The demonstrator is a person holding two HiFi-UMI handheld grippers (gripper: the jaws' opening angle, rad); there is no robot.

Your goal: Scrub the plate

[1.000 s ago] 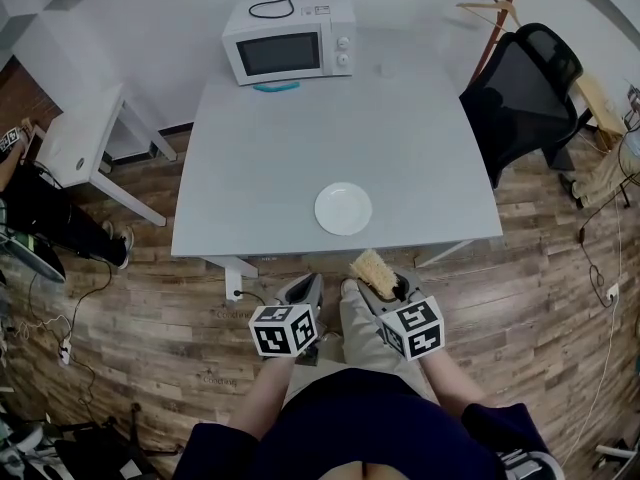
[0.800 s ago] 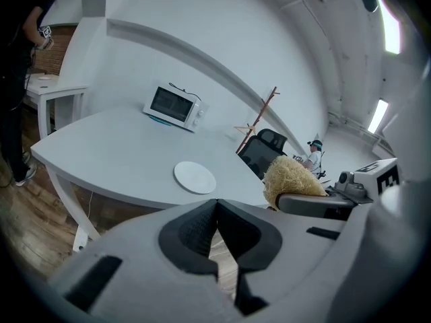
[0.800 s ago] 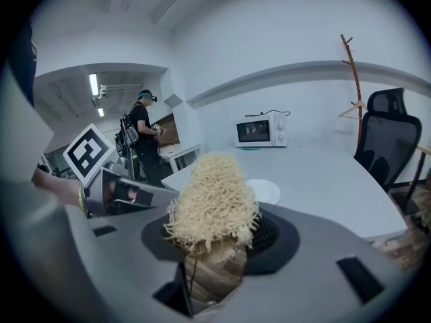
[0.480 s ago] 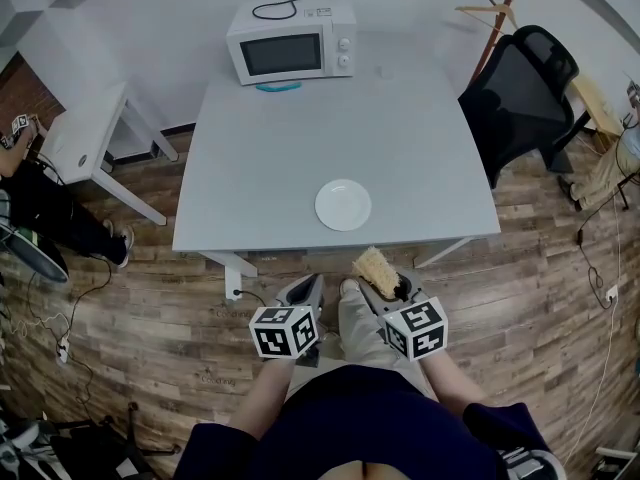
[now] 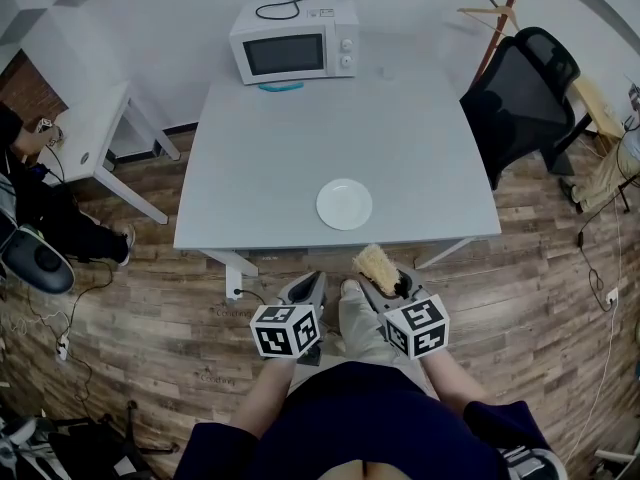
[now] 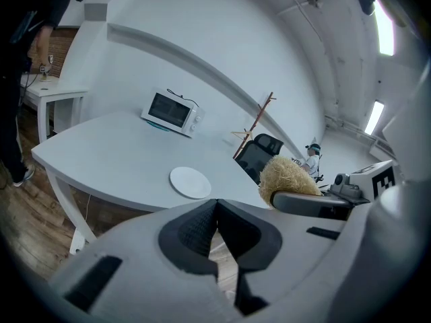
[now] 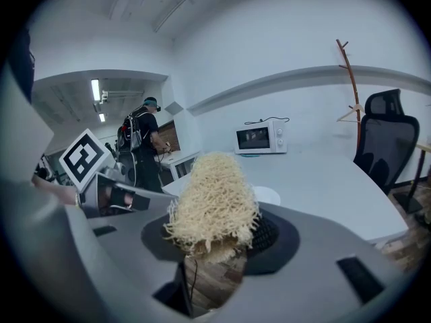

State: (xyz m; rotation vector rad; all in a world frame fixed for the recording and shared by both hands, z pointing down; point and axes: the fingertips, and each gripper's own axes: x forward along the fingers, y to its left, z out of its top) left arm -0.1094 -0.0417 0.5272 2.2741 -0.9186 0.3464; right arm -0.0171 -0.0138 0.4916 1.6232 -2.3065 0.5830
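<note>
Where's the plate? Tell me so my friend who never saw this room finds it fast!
Look for the big grey table in the middle of the room, with a white microwave at its far edge. The plate lies by the opposite, near edge. It is round, flat, white and empty, alone on that half of the table.

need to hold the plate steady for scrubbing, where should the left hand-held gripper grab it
I'd take the plate by its rim at the near-left edge, coming in low from the table's front edge. It lies flat, so only the thin rim offers the jaws a bite. The left hand-held gripper is shut and must open first.
</note>
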